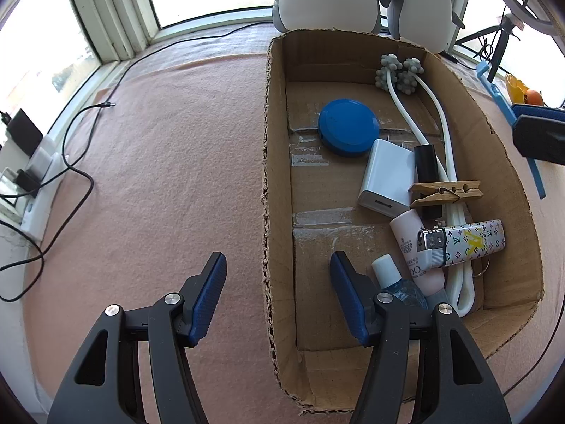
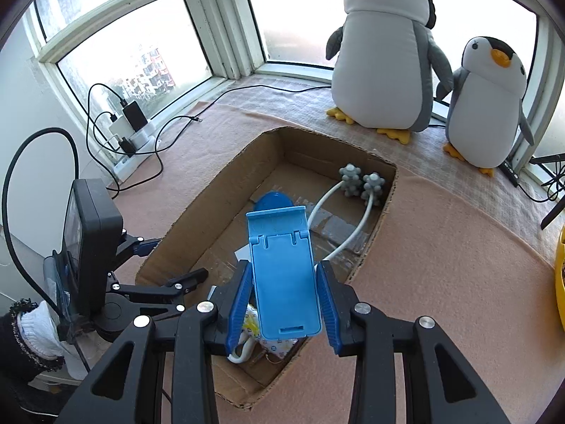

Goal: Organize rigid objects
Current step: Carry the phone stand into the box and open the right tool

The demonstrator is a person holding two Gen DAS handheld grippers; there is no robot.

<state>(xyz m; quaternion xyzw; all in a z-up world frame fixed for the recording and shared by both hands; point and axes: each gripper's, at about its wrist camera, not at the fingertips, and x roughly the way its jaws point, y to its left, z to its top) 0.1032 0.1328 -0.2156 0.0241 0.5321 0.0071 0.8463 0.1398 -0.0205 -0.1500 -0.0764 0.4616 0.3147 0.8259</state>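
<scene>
An open cardboard box (image 1: 279, 190) (image 2: 197, 212) lies on the pink cloth. Inside it are a blue round disc (image 1: 348, 127), a white charger (image 1: 386, 178), a wooden clothespin (image 1: 446, 192), a patterned lighter (image 1: 462, 242), a white massager with grey knobs (image 1: 399, 72) (image 2: 360, 183), and small bottles (image 1: 416, 247). My left gripper (image 1: 279, 296) is open and empty, straddling the box's left wall near the front. My right gripper (image 2: 284, 300) is shut on a light-blue plastic phone stand (image 2: 282, 275) and holds it above the box's near end.
Two plush penguins (image 2: 385, 56) (image 2: 491, 106) stand by the window behind the box. A power strip with chargers and black cables (image 2: 132, 130) lies at the left. A yellow container (image 2: 559, 282) sits at the right edge.
</scene>
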